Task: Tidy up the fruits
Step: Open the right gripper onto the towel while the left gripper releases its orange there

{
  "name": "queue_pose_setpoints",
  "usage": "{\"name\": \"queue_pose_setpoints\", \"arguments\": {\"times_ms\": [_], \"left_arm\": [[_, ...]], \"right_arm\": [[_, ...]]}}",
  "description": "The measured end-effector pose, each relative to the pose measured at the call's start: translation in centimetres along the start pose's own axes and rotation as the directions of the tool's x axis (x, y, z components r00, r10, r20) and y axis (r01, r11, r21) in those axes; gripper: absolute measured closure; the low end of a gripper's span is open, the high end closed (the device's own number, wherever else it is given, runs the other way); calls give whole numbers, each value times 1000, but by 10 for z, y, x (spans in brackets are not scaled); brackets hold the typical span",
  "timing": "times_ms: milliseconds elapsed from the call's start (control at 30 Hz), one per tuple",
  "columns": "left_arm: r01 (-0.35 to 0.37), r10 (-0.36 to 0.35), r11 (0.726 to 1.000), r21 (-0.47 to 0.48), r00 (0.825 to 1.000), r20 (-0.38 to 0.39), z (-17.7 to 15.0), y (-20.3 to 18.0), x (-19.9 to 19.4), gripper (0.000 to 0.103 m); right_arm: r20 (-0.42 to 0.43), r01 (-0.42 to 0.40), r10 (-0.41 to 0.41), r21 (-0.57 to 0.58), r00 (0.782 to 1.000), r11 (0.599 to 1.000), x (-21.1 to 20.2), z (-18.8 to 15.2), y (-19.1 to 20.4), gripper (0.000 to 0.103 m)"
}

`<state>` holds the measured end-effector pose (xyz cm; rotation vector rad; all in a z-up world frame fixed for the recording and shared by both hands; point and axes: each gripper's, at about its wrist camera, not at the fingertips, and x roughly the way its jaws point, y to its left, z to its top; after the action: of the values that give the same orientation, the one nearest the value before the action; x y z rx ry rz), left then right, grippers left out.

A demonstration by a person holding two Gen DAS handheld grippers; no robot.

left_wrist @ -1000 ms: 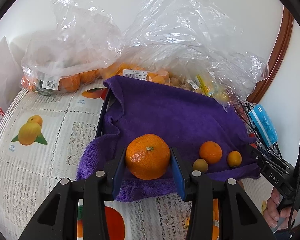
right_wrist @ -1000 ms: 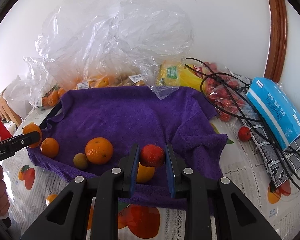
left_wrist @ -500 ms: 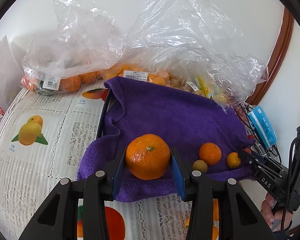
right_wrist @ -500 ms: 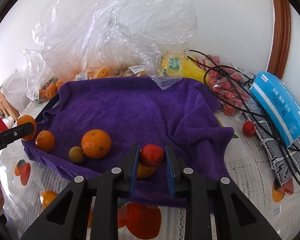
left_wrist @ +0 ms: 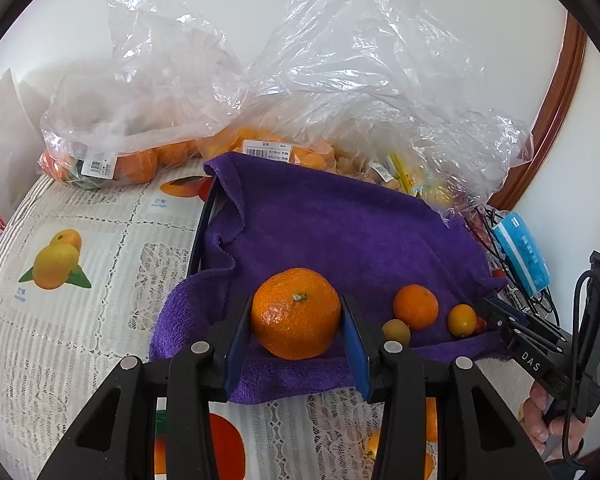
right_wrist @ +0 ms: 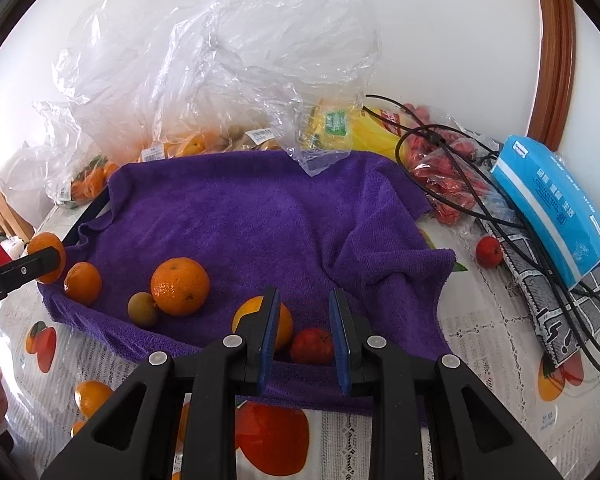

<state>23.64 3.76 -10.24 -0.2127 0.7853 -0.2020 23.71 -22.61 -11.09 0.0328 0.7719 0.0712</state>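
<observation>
My left gripper (left_wrist: 296, 316) is shut on a large orange mandarin (left_wrist: 296, 312) just above the front left edge of the purple towel (left_wrist: 339, 232). A smaller orange (left_wrist: 415, 306), a small brownish fruit (left_wrist: 396, 331) and a yellow kumquat (left_wrist: 462, 320) lie on the towel to its right. My right gripper (right_wrist: 303, 320) is open; a small red fruit (right_wrist: 311, 345) lies on the towel (right_wrist: 260, 216) between its blue pads, beside a yellow-orange fruit (right_wrist: 248, 314). An orange (right_wrist: 180, 286), a brownish fruit (right_wrist: 142, 309) and a small orange (right_wrist: 83, 283) lie further left.
Clear plastic bags of oranges (left_wrist: 136, 160) and other fruit (right_wrist: 204, 80) stand behind the towel. A blue tissue pack (right_wrist: 551, 208), black cables (right_wrist: 459, 168), a bag of red fruit (right_wrist: 447, 176) and a loose red fruit (right_wrist: 488, 251) lie to the right on the fruit-print tablecloth (left_wrist: 80, 280).
My right gripper has opened and the small red fruit has dropped from its pads onto the towel. My left gripper still holds the mandarin in about the same place.
</observation>
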Motion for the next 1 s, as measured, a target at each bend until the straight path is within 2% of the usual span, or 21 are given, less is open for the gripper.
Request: {"name": "queue_pose_setpoints", "arguments": {"times_ms": [233,367,767,1000], "left_arm": [[11,-11,1000,19,1000,1,-3,-8,2,62],[12,-12,999,37,1000,-5,-5,-16,6,62],[-4,5,998,63,1000,-13,-7,-37,17,62],[-76,77,993,85,997,0,-8,-49,25,62]], "right_arm": [[18,-10,10,-6,1000,1000,-10,2,3,75],[35,-20,20,-10,999,1000,-15,2,8,62],[36,-35,35,-7,999,999,-17,1,12,57],[59,-29,29,-6,998,1000,-23,0,13,54]]}}
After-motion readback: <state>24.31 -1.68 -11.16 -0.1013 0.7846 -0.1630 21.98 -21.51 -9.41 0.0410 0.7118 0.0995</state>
